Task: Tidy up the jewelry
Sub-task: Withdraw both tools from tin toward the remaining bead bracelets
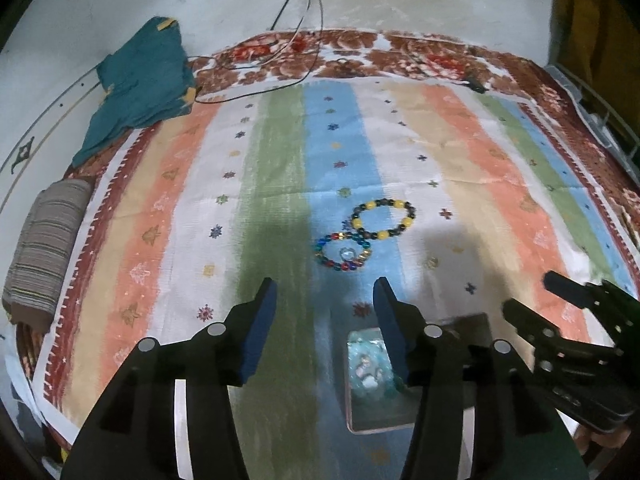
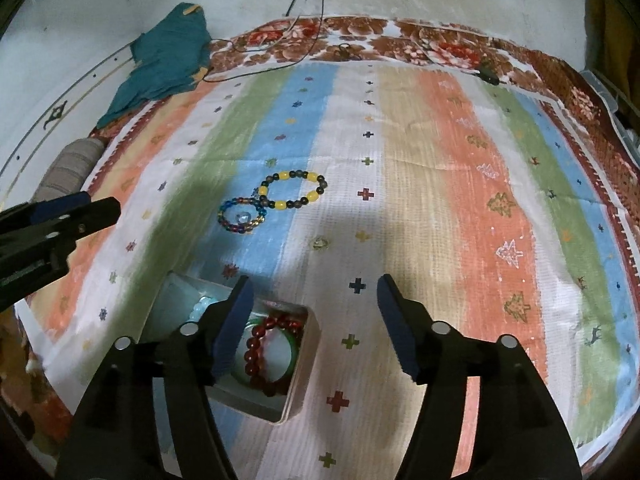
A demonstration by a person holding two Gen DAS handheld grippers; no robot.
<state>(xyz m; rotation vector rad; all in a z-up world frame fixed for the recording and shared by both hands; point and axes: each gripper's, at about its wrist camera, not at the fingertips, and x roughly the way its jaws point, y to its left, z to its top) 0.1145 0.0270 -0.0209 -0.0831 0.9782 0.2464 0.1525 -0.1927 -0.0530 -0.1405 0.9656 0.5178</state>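
Two bead bracelets lie touching on the striped cloth: a yellow-and-dark bracelet (image 1: 383,219) (image 2: 293,191) and a smaller multicolour bracelet (image 1: 345,253) (image 2: 241,216). A small pale trinket (image 2: 320,243) lies alone to their right. An open box (image 2: 309,354) (image 1: 380,429) holds a red bead bracelet (image 2: 266,346), a green bangle (image 2: 295,345) and pale blue beads (image 2: 202,305). My left gripper (image 1: 326,286) hovers open just short of the bracelets, with the box under its right finger. My right gripper (image 2: 315,280) is open and holds nothing, above the box's right edge.
A crumpled teal cloth (image 1: 140,88) lies at the far left corner. A striped fabric roll (image 1: 48,248) sits at the left edge. Thin cables (image 1: 296,40) trail over the far edge of the striped cloth (image 1: 480,152). A wire rack (image 1: 604,120) stands at the far right.
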